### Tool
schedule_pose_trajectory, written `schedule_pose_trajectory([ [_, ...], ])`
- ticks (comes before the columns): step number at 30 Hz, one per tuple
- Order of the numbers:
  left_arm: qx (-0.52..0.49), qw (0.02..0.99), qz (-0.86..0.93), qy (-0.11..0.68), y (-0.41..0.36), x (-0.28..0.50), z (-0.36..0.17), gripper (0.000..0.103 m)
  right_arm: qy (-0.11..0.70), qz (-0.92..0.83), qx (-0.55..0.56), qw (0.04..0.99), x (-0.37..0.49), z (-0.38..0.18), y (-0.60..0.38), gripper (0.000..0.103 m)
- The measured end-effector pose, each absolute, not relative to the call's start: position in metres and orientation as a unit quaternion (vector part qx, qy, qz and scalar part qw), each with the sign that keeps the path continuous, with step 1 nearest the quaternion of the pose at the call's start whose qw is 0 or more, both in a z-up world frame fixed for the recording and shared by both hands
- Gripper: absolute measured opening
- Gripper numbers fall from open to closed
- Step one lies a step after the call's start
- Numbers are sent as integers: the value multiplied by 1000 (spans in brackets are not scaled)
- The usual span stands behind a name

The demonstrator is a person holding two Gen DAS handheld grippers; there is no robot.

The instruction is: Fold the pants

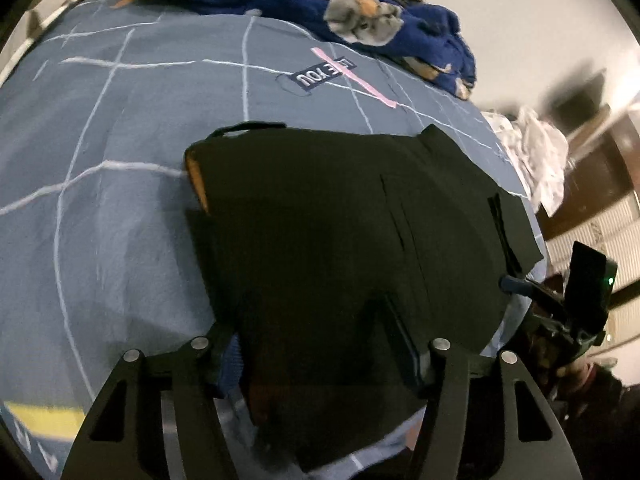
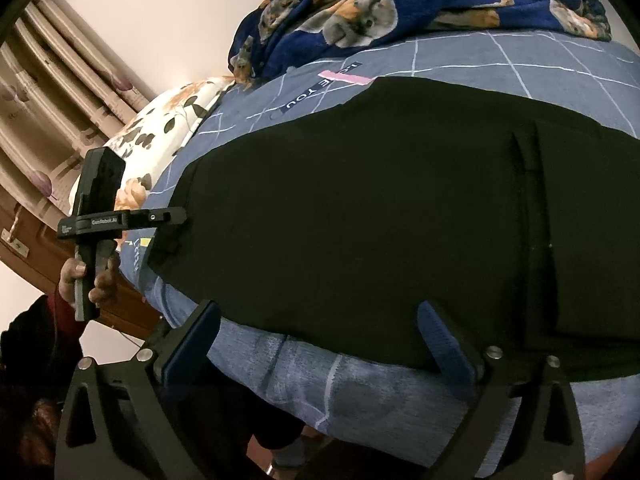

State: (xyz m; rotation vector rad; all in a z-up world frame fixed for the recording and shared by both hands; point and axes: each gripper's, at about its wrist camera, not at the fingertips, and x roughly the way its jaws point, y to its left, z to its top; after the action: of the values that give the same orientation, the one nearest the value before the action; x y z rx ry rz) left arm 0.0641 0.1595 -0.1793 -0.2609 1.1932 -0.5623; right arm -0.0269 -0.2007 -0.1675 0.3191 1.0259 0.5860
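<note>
The black pants (image 2: 380,208) lie flat on a bed covered by a blue-grey grid-lined sheet (image 1: 120,128), close to the bed's near edge. In the left wrist view the garment (image 1: 320,220) shows as a folded block with a straight left edge where an orange-brown lining peeks out, a thin loop at its far corner, and layered edges stepping down on the right side.

The left tool (image 1: 320,336) has its fingers spread wide apart, the pants' near edge lying between them; I cannot tell whether either finger touches the cloth. In the right wrist view the same tool (image 2: 182,216) reaches in from the left, its tip at the pants' left edge, gripped by the person's left hand (image 2: 92,280).

The right tool (image 2: 320,340) also stands open, its blue-padded fingers (image 2: 444,344) flanking the near hem where the black cloth meets the sheet; the right finger overlaps the hem. From the left wrist view, the right tool (image 1: 516,284) sits at the pants' right corner, beyond the bed's edge.

Bare sheet stretches wide to the left of the pants and beyond them. A crumpled navy blanket with dog prints (image 1: 360,12) is heaped along the far edge, well apart from the garment. A floral pillow (image 2: 160,136) lies off the left end, near curtains.
</note>
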Motion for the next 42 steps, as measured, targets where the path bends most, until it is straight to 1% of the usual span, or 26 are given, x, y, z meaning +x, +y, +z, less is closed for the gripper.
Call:
schedule_pose_trajectory([
  [5,-200,761,-272,554,175,85,-186,61,483,272,146,819,-28,-167,-199,99],
  [6,-202,761,-272,553,175,85,-186,61,483,271,144,820,-27,-167,-198,99],
  [8,-159,778,-258,550,168,80,-183,44,484,271,144,820,-27,-166,-198,100],
  [9,-123,792,-247,545,162,76,-181,39,484,271,144,820,-27,-166,-199,100],
  [13,-152,796,-230,539,168,74,-180,28,484,271,145,820,-27,-166,-198,102],
  [19,-142,814,-214,520,158,65,-154,20,484,271,149,819,-26,-166,-199,102],
  [24,-156,817,-235,503,139,59,-117,18,476,278,185,814,-20,-162,-209,103],
  [27,-161,812,-260,497,117,58,-95,18,462,301,229,802,-13,-152,-218,103],
  [32,-182,789,-319,492,60,61,-66,18,448,363,336,745,6,-148,-229,103],
  [35,-197,775,-350,488,22,67,-63,18,437,370,414,708,14,-155,-244,103],
  [39,-208,756,-376,495,-20,78,-77,20,411,367,510,661,19,-170,-268,103],
  [42,-222,734,-392,509,-42,88,-94,22,404,361,541,643,21,-179,-277,103],
])
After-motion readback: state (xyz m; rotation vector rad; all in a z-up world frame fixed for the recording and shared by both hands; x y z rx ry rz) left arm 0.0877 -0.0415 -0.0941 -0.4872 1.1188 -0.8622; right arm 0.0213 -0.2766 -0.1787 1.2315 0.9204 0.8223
